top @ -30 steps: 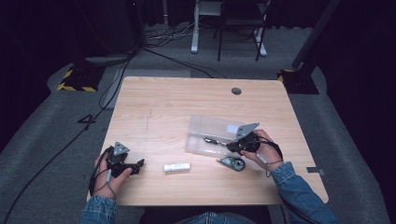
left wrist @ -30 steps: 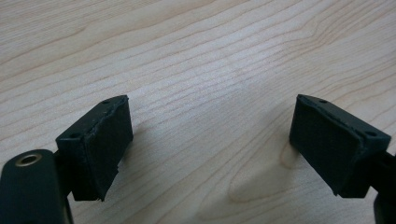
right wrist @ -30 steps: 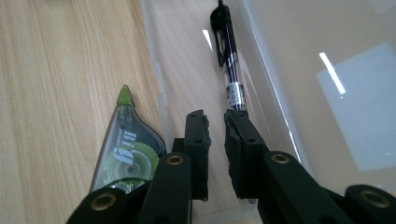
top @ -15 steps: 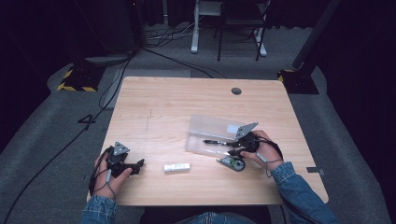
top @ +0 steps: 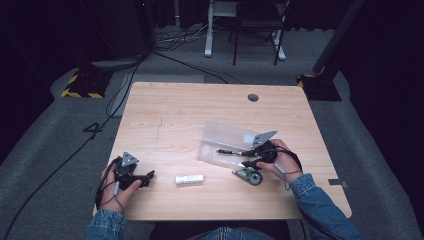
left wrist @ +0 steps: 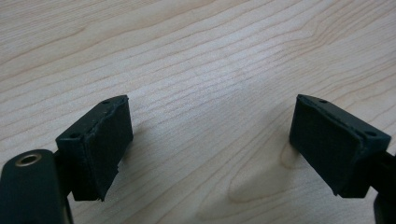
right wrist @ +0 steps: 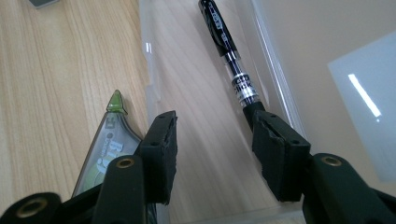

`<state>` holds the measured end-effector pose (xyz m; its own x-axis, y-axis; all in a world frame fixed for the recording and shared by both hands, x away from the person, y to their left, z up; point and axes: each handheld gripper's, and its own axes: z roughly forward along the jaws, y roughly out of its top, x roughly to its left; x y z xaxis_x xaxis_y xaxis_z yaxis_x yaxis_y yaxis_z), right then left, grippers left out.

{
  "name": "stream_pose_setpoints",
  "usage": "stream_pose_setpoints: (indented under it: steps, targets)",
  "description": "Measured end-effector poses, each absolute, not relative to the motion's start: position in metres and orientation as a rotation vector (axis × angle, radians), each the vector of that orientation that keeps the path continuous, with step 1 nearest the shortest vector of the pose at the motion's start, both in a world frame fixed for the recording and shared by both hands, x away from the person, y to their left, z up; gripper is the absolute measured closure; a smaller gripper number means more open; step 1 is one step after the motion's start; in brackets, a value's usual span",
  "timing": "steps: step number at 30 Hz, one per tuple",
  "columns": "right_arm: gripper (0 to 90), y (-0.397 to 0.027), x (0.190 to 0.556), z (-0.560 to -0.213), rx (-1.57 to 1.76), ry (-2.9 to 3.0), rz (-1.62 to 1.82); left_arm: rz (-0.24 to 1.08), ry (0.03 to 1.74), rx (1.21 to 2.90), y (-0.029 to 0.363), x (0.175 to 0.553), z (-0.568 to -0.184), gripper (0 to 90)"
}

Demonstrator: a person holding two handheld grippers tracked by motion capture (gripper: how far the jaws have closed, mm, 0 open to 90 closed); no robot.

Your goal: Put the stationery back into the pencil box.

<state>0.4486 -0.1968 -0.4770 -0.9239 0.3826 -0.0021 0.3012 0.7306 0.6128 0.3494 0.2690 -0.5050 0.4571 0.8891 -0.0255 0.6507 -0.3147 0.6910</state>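
Pulled back a little toward the near edge since a second ago: right gripper [top: 250, 161], now low over the near right part of the table [top: 210, 107], jaws spread apart with nothing between them. Seen along those jaws in the right gripper view [right wrist: 212, 154]: clear plastic box [right wrist: 299, 70] lying open, black pen [right wrist: 231, 60] resting inside it along one wall, its near end just beside and partly behind the right-hand jaw, not gripped. Outside the box wall, left of the jaws, a correction tape dispenser [right wrist: 109, 140] with a green tip, flat on the wood and partly hidden under the left-hand jaw. From above, same layout: box [top: 227, 140] right of centre, pen [top: 231, 151] along its near side, tape dispenser [top: 248, 176] just in front of the box, close to the right hand [top: 280, 162].

Unmoved at the near left corner: left gripper [top: 147, 176], held in the left hand [top: 117, 187], resting low on the table. Jaws wide apart in the left gripper view [left wrist: 210, 140], bare wood grain between them, nothing grasped.

Between the two hands, near the front edge, a small white stick-shaped item [top: 189, 179] lying flat, well apart from both grippers; too small to tell what kind.

Beyond the table: grey carpet, dark cables [top: 150, 55] and white desk legs [top: 209, 30].
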Motion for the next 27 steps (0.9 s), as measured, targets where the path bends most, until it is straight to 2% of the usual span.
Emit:
stream_pose_setpoints:
  steps: [7, 19, 25, 27]
  targets:
    - [53.4, -0.192, 0.449, -0.481, 0.547, 2.802, 0.971, 0.485, 1.280, 2.070, 0.269, 0.349, -0.505, 13.6]
    - [52.7, -0.187, 0.449, -0.476, 0.541, 2.775, 1.087, 0.483, 1.279, 2.071, 0.269, 0.349, -0.505, 13.6]
    - [69.1, -0.168, 0.447, -0.468, 0.517, 2.751, 1.094, 0.485, 1.279, 2.070, 0.269, 0.349, -0.505, 13.6]
    - [70.6, -0.165, 0.448, -0.468, 0.511, 2.750, 1.083, 0.485, 1.280, 2.070, 0.269, 0.349, -0.505, 13.6]
